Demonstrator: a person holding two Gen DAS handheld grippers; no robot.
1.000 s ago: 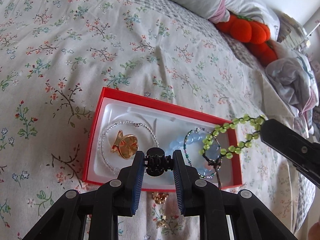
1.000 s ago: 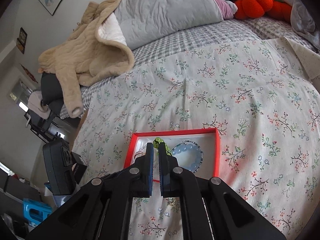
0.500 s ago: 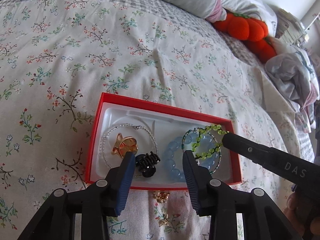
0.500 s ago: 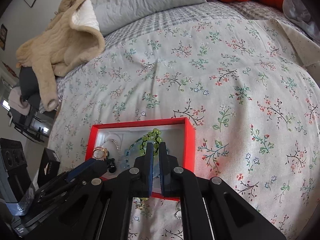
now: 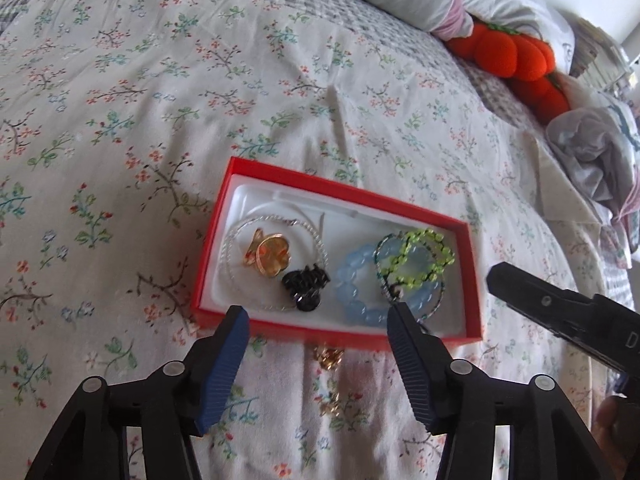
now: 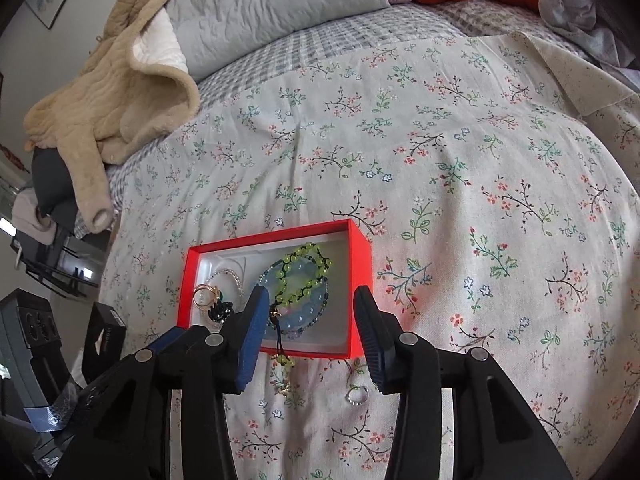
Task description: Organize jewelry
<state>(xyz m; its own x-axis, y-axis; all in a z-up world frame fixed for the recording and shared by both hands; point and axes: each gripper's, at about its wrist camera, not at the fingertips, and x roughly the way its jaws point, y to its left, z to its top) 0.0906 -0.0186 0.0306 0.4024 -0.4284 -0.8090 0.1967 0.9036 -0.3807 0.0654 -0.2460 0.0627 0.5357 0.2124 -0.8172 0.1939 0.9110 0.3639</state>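
Note:
A red jewelry box (image 5: pixel 280 176) (image 6: pixel 362 264) with a white liner lies on the floral bedspread. Inside lie a silver chain (image 5: pixel 316 236), a gold ring (image 5: pixel 268 256) (image 6: pixel 202 294), a black claw clip (image 5: pixel 306 286) (image 6: pixel 220 311), a blue bead bracelet (image 5: pixel 352 280) (image 6: pixel 300 276) and a green bead bracelet (image 5: pixel 416 260) (image 6: pixel 306 268). My left gripper (image 5: pixel 318 334) is open and empty at the box's near edge. My right gripper (image 6: pixel 308 320) is open and empty over the box's near right side.
Small gold pieces (image 5: pixel 330 356) lie on the bedspread just in front of the box, and a silver ring (image 6: pixel 357 395) lies near them. A beige jacket (image 6: pixel 116 92), grey pillows (image 6: pixel 280 4) and an orange plush pumpkin (image 5: pixel 512 54) lie at the far end of the bed.
My left gripper opened and dropped the black claw clip into the box. My right gripper lowered the green bracelet onto the blue one, opened and let it go. Both pulled back slightly.

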